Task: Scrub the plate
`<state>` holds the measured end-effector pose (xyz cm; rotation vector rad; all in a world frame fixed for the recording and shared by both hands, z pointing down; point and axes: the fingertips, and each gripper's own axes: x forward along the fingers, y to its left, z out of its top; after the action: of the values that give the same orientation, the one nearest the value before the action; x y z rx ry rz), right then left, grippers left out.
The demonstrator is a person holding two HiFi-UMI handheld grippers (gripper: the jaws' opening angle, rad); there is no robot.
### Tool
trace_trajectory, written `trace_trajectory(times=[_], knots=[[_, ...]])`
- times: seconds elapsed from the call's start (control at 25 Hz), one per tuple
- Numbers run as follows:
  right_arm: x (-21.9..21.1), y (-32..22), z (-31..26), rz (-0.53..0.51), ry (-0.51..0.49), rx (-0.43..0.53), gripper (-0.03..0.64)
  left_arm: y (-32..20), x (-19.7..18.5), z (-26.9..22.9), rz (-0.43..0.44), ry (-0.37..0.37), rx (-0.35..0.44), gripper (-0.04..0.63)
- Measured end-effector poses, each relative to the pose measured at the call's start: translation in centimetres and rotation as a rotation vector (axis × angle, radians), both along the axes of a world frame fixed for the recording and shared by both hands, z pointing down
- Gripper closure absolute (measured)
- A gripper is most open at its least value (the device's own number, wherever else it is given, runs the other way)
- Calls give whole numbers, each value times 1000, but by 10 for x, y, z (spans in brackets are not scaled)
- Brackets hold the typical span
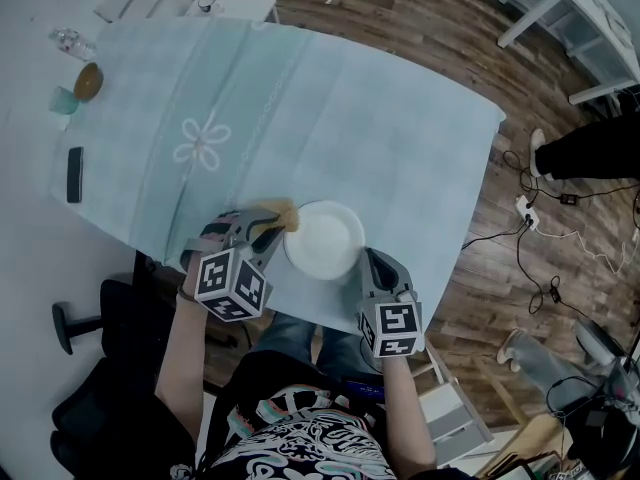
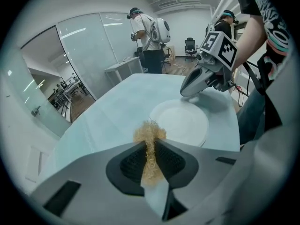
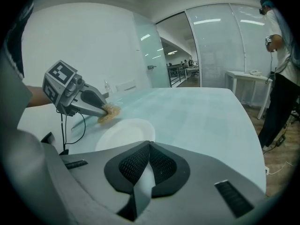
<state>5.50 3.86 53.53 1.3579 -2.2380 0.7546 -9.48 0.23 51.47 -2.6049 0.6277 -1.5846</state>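
Scrubbing is in hand. The left gripper [image 1: 272, 226], clamped on a tan fibrous scrubber [image 1: 281, 211], sits at the ten o'clock rim of the white plate [image 1: 325, 238]. The right gripper [image 1: 372, 261], jaws together, apparently pinches the four o'clock rim. Next, the scrubber needs pressing onto the plate.

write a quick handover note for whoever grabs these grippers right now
Left gripper: shut on the tan scourer, which sits just off the plate's left rim in the head view, not on it.
Right gripper: jaws together at the near rim; whether they pinch it is unclear.
Plate: white, flat on the teal tablecloth, close to the person.
Done: scourer in hand; no dirt or suds visible.
Left: bring the scourer onto the plate and scrub.
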Motion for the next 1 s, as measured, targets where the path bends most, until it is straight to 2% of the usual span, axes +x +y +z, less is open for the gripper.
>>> trace_trajectory(times=[0.16,0.24,0.44,0.72,1.0], knots=[[-1,-2,8,26,-40,-46,600,5,10,4,-11,-2,-19,520],[-3,-1,9,21,-66,-68,565,6,14,5,-3,-6,-24,520],[-1,2,11,25,-78,-103,535,11,27,6,28,0,-40,521],[-5,7,22,34,-111,-268,545,13,37,11,81,-19,-50,521],[-8,4,24,30,-152,-330,563,15,43,21,118,-51,-56,520]])
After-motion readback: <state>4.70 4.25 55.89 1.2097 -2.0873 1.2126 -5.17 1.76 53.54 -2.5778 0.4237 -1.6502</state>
